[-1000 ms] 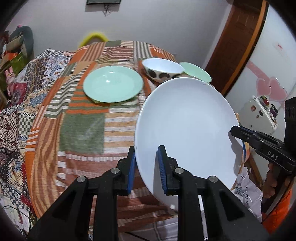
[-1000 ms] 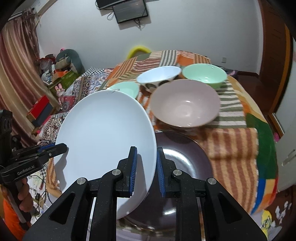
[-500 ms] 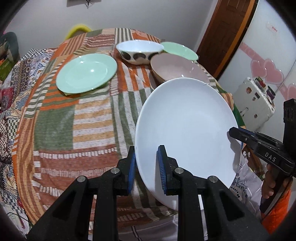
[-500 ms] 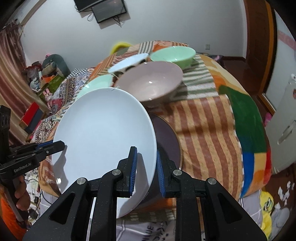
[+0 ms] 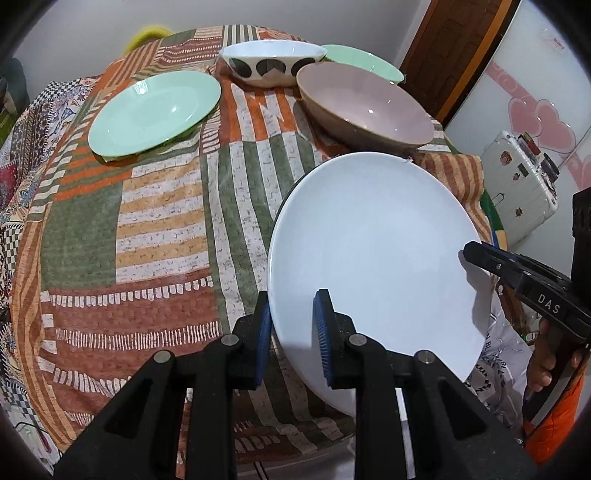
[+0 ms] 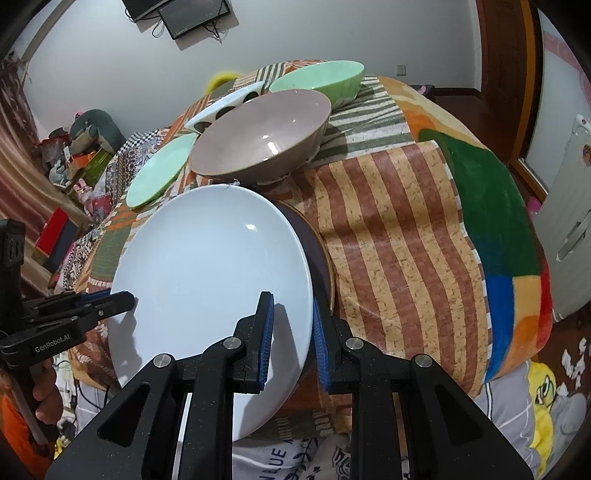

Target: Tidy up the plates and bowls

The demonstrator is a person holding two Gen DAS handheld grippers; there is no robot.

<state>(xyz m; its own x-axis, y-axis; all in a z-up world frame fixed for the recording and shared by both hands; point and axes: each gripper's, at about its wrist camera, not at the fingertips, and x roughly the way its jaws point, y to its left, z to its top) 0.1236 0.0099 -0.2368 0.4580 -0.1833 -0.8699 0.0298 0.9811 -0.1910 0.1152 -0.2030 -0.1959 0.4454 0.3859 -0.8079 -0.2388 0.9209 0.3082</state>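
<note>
Nearest me, a big round white plate (image 5: 373, 251) is held over the near edge of the table, tipped up on a slant. The left gripper (image 5: 291, 339) is clamped on its near-left rim, blue ribbed pads pressed to each face, and the right gripper (image 6: 291, 332) is clamped on the opposite rim the same way. The plate is smooth and glossy, with a tiny nick at its far edge.

Just under and behind it, a dark brown plate (image 6: 320, 258) with a paler rim lies flat on the table.

The tablecloth (image 5: 147, 221) is a soft patchwork of striped panels in orange, olive, rust and cream, draping over the rounded table edge; a green and blue panel hangs at the right side.

Farther back sits a wide taupe bowl (image 5: 365, 103), shiny inside. To its left lies a shallow mint-green plate (image 5: 155, 110). Behind them stand a white bowl with dark spots (image 5: 271, 64) and a mint-green bowl (image 6: 321, 83).

Beyond the table, a plain pale wall carries a dark screen (image 6: 192, 16). A brown wooden door (image 5: 454, 44) stands at the far right, and cluttered belongings (image 6: 74, 147) pile up at the left.
</note>
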